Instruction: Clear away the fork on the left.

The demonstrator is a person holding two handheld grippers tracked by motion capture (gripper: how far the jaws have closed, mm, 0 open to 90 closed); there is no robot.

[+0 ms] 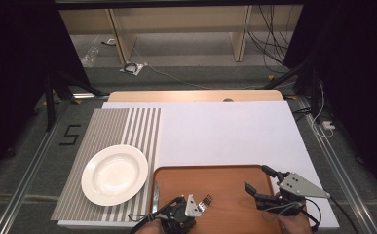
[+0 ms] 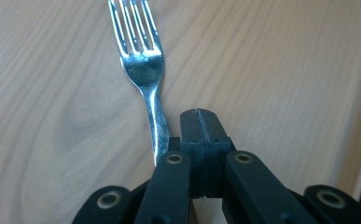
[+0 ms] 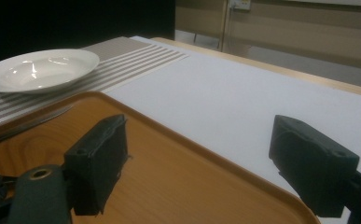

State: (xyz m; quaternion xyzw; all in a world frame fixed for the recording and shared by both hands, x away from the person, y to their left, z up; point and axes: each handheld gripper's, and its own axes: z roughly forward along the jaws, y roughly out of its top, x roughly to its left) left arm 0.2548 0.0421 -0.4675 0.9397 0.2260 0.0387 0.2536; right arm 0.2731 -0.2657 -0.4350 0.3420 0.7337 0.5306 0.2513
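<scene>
The left gripper [image 1: 192, 208] is low over the wooden tray [image 1: 225, 200], near its close edge. Its two jaws are pressed tight together, with no gap between them. In the left gripper view the fork [image 2: 143, 60] lies flat on the tray just to the left of those jaws — its thin handle runs right along the side of the left jaw and goes under the gripper's body, so I cannot tell if any part of the gripper pinches it. The fork's prongs point away from the gripper, out ahead of the jaw tips. A knife [image 1: 156, 195] lies at the tray's left rim, a little to the left of this gripper. Farther left sits a white plate [image 1: 114, 174] on a striped mat [image 1: 113, 126]. The right gripper [image 1: 260, 184] is over the right side of the tray, well apart from the fork. Its jaws stand wide open and hold nothing — in the right gripper view only bare tray wood and the white table [image 3: 243, 93] show between them. The plate [image 3: 40, 69] sits far off ahead and to the left of that gripper.
</scene>
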